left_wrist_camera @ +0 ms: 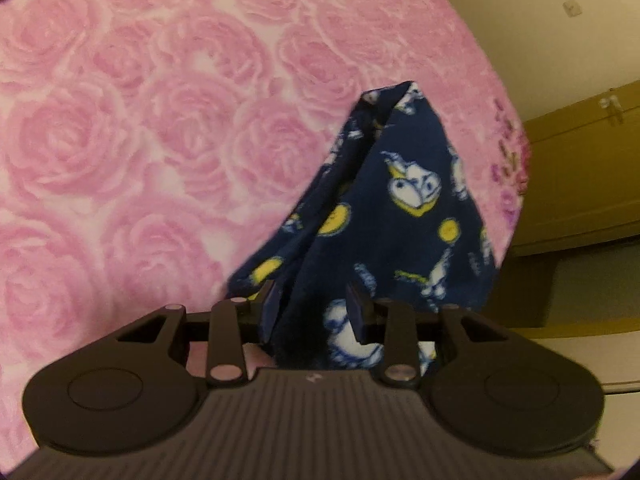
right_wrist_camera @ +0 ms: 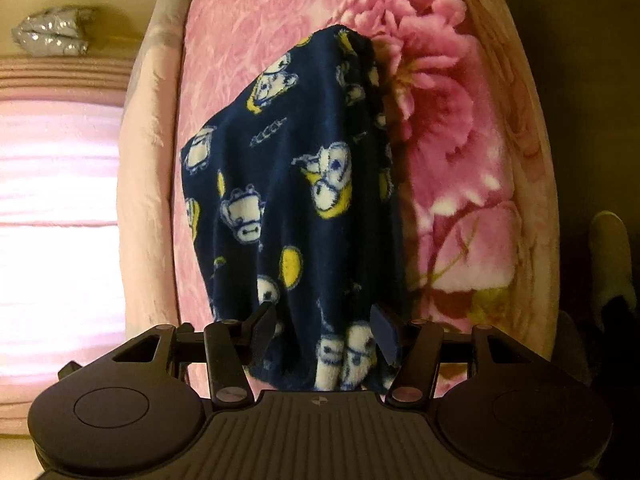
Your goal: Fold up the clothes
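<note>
The garment is a navy fleece piece [left_wrist_camera: 404,208] printed with white cartoon animals and yellow moons. In the left wrist view it hangs in a tented fold from my left gripper [left_wrist_camera: 314,312], whose pads are shut on a bunched edge. The right wrist view shows the same garment [right_wrist_camera: 288,184] draped down from my right gripper [right_wrist_camera: 325,332], which is shut on a thick wad of its edge. Both ends are lifted above the pink bed [left_wrist_camera: 120,140]. The lower part of the cloth is hidden behind the gripper bodies.
A pink rose-patterned blanket [right_wrist_camera: 452,152] covers the bed beneath. A pale pink pillow or headboard [right_wrist_camera: 60,200] lies at the left of the right wrist view. A brown door [left_wrist_camera: 580,168] stands past the bed's edge. A pale slipper [right_wrist_camera: 612,256] shows at the far right.
</note>
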Tool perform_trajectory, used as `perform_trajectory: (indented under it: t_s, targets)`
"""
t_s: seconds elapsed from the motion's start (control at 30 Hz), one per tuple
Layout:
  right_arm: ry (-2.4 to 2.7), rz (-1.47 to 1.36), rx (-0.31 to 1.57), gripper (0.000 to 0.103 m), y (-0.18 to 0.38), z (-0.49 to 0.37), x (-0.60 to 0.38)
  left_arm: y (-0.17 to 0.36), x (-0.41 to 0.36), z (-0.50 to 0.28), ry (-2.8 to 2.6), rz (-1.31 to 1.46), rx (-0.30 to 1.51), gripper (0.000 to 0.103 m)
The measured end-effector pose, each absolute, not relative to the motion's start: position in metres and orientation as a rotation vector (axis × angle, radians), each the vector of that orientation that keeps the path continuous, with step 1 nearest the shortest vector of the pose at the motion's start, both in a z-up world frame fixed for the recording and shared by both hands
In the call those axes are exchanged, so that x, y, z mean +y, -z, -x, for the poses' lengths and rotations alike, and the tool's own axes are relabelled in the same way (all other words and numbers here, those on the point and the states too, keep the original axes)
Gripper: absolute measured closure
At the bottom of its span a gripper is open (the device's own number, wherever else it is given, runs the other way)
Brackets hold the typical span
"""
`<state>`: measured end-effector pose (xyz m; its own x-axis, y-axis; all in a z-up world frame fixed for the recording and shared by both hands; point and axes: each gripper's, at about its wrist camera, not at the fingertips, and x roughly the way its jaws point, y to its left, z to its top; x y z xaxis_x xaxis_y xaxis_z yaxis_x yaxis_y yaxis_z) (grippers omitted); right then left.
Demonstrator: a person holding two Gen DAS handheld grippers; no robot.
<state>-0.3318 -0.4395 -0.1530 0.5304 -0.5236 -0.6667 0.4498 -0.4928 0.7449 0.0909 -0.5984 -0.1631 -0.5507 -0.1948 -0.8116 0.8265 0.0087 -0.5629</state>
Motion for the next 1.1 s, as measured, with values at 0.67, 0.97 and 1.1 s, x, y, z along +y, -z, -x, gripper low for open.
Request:
perform_trajectory:
  t_s: [0.67, 0.97, 1.1]
  targets:
    - [1.347, -1.578, 0.002, 0.099, 0.169, 0.313, -0.434, 0.183, -0.603, -0.107, 1.815, -0.552, 1.427, 0.103]
    - [1.316, -1.626, 0.061, 0.079, 0.177, 0.315, -0.426, 0.198, -0.603, -0.097, 1.786, -0.727, 1.380, 0.097]
    - [1.340, -1.561, 0.090, 0.031, 0.148, 0.332, -0.424, 0.174, -0.611, -0.112, 1.759, -0.641, 1.400, 0.085]
